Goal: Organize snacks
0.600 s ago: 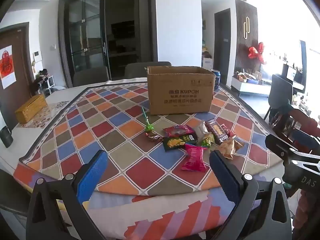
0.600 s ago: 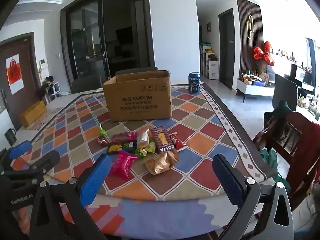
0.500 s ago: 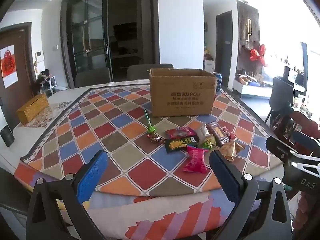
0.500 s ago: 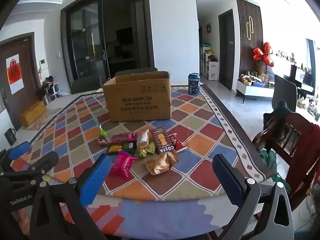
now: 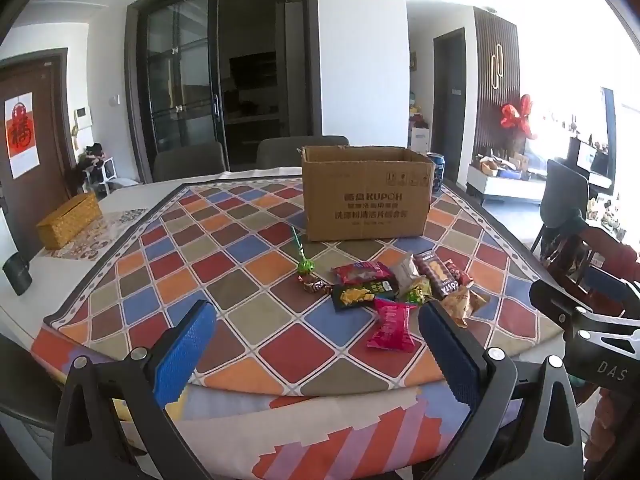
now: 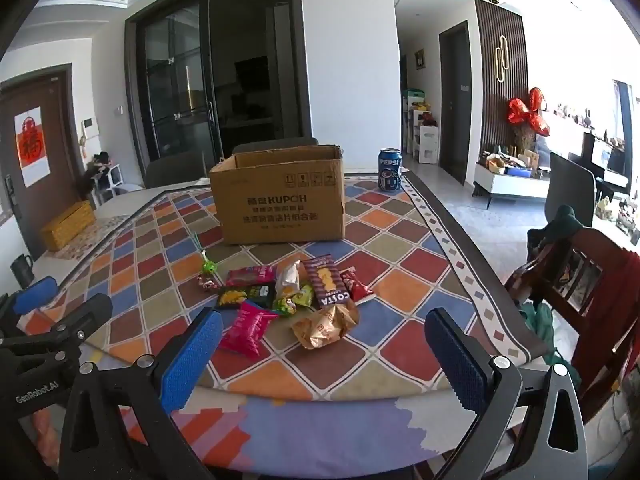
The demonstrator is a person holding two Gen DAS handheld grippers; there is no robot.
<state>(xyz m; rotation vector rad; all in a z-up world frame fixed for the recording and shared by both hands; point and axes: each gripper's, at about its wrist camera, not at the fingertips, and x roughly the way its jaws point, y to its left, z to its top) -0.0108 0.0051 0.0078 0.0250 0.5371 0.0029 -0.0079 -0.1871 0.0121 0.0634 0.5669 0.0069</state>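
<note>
Several snack packets lie in a loose pile on the checked tablecloth (image 5: 248,316): a pink packet (image 5: 391,327) (image 6: 249,327), a black-and-yellow packet (image 5: 362,294) (image 6: 245,295), a brown COSTA packet (image 6: 328,282) and a crumpled tan bag (image 6: 325,326). Behind the pile stands an open cardboard box (image 5: 366,198) (image 6: 280,196). My left gripper (image 5: 316,344) hovers open near the table's front edge, left of the pile, with nothing between its blue pads. To the pile's right, my right gripper (image 6: 322,350) is also open and holds nothing.
A blue Pepsi can (image 6: 389,169) stands right of the box. A green lollipop (image 5: 305,263) lies left of the pile. A woven yellow box (image 5: 69,220) and a dark mug (image 5: 17,274) sit at the far left. A wooden chair (image 6: 576,280) stands at the table's right.
Both views have shifted only slightly; the left wrist view has swung a little, so the box and snacks sit further right. Nothing was taken hold of or let go.
</note>
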